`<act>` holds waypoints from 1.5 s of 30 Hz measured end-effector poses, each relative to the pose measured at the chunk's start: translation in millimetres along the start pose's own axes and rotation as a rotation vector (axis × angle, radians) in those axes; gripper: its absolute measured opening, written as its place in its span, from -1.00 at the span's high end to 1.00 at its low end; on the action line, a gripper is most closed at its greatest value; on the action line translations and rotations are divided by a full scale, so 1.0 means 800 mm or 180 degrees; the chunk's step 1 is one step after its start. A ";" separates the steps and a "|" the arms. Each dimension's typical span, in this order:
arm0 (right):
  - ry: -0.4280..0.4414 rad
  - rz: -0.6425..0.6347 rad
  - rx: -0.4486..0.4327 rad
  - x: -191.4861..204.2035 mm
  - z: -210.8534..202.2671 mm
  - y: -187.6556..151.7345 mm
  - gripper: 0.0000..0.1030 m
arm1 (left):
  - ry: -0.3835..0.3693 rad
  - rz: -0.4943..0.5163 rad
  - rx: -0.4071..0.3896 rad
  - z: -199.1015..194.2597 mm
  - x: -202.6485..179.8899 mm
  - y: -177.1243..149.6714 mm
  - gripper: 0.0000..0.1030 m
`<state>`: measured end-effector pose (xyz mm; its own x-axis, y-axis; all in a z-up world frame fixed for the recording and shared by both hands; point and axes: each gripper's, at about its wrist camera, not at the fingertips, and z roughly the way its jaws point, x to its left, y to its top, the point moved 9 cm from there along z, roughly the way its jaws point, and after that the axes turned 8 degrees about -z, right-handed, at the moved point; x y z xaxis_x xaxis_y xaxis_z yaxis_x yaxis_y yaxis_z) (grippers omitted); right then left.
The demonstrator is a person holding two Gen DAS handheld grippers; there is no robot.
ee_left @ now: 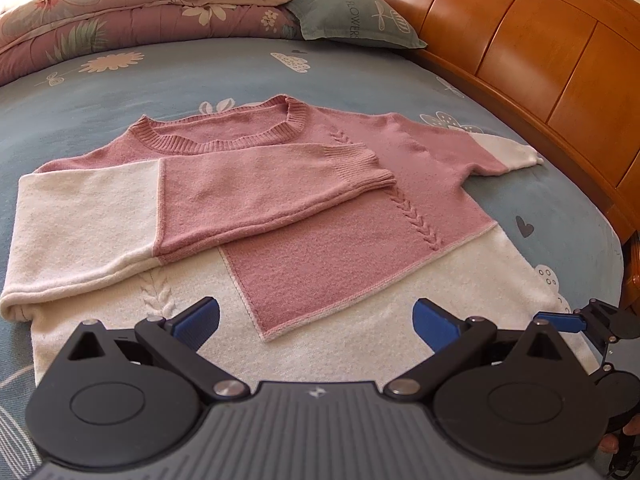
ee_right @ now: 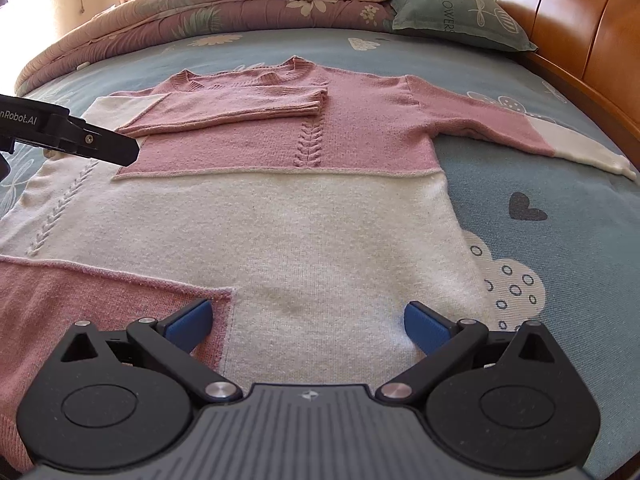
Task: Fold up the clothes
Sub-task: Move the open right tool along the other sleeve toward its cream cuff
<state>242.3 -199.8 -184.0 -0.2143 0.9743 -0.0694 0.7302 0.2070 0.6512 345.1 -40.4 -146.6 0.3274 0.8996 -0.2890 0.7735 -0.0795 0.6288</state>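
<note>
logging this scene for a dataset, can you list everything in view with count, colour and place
sweater: one, pink and cream, flat on the bed, one sleeve folded across the chest, the other stretched toward the headboard
bedsheet: one, blue-grey with cloud and flower prints, under the sweater
quilt: one, pink floral, folded in a stack at the far side of the bed
pillow: one, grey-green, beside the quilt
headboard: one, orange-brown wood, along the right
left gripper: one, black with blue fingers, open over the sweater's lower part
right gripper: one, black with blue fingers, open over the hem
</note>
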 end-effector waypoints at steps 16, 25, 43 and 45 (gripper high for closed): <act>0.0217 0.0465 -0.0076 -0.033 -0.014 0.002 -1.00 | -0.0008 0.0073 0.0002 0.012 -0.002 -0.006 -0.98; 0.0232 0.0675 -0.0301 -0.066 -0.007 0.045 -1.00 | -0.0026 0.0100 0.0006 0.018 -0.004 -0.006 -0.98; 0.0113 0.1038 -0.0755 -0.156 -0.006 0.075 -1.00 | 0.0036 0.0283 0.0130 0.036 -0.013 -0.022 -0.98; 0.0070 0.1195 -0.0901 -0.183 0.003 0.085 -1.00 | 0.0047 0.0317 0.0125 0.035 -0.013 -0.023 -0.98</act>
<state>325.2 -328.3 -131.3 0.0147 0.9744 0.2244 0.5547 -0.1947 0.8089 342.4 -60.3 -175.8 0.3961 0.8925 -0.2157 0.7582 -0.1854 0.6251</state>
